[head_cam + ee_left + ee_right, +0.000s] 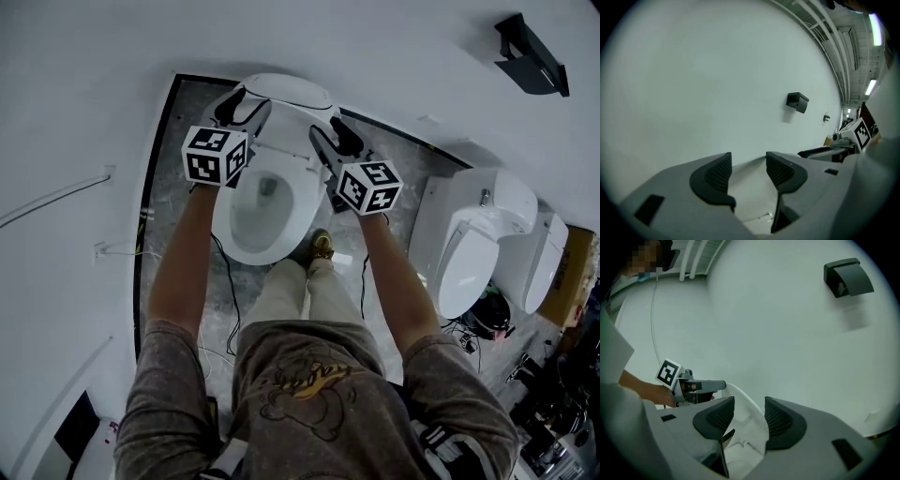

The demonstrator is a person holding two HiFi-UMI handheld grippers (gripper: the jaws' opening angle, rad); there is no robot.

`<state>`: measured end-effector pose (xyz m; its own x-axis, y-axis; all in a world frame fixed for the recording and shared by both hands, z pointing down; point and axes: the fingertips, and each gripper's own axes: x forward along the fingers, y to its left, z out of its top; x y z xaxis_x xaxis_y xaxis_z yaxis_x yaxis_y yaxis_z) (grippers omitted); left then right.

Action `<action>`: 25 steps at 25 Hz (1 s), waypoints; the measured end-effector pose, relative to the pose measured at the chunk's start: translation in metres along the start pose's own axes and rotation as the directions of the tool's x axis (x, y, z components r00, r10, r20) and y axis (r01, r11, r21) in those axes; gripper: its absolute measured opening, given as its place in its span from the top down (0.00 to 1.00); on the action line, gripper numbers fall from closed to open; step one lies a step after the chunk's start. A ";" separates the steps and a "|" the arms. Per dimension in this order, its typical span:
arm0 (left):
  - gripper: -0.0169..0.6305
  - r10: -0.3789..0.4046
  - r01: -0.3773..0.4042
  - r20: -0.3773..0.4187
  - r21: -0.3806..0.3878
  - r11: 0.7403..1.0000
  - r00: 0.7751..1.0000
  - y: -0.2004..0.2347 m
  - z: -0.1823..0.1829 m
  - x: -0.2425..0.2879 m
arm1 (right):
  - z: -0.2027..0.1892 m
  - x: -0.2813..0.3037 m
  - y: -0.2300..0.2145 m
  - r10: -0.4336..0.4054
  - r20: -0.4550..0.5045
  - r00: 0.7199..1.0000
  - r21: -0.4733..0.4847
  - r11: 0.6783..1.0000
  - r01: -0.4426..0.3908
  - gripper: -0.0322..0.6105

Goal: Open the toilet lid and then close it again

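The white toilet lid stands raised over the open seat and bowl. My left gripper is on the lid's left edge and my right gripper on its right edge. In the left gripper view, the left gripper has the white lid filling the gap between its black pads. In the right gripper view, the right gripper likewise straddles the lid's rim, which curves away toward the other gripper. Both look shut on the lid.
A white wall rises right behind the toilet, with a black box mounted on it to the right. Two more toilets stand to the right. Cables lie on the floor, and the person's shoe is at the bowl's front.
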<state>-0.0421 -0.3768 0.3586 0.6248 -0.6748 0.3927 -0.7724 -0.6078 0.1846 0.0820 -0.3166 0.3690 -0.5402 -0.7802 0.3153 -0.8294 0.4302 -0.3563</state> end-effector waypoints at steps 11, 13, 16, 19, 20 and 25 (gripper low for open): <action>0.62 0.040 -0.040 0.013 0.002 0.999 0.999 -0.038 -0.051 -0.101 | -0.053 -0.061 0.070 0.101 -0.016 0.995 -0.040 0.994 -0.101 0.69; 0.62 0.036 -0.036 0.016 -0.004 0.999 0.999 -0.044 -0.065 -0.119 | -0.068 -0.071 0.082 0.110 -0.026 0.994 -0.052 0.992 -0.111 0.70; 0.62 0.037 -0.037 0.026 -0.005 0.999 0.999 -0.047 -0.083 -0.142 | -0.087 -0.078 0.097 0.094 -0.044 0.995 -0.059 0.994 -0.097 0.71; 0.62 0.034 -0.034 0.016 -0.012 0.999 0.999 -0.051 -0.103 -0.161 | -0.106 -0.087 0.112 0.067 -0.064 0.996 -0.065 0.995 -0.071 0.71; 0.62 0.027 -0.027 0.012 -0.013 1.000 1.000 -0.053 -0.109 -0.167 | -0.112 -0.090 0.116 0.051 -0.068 0.996 -0.069 0.996 -0.056 0.71; 0.62 -0.019 0.019 -0.009 0.006 1.000 1.000 -0.060 -0.138 -0.191 | -0.141 -0.105 0.135 -0.041 -0.053 0.998 -0.093 0.995 0.036 0.71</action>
<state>-0.1313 -0.1535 0.3970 0.6384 -0.6595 0.3968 -0.7597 -0.6228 0.1869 0.0066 -0.1123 0.4115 -0.5123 -0.7721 0.3760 -0.8581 0.4422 -0.2612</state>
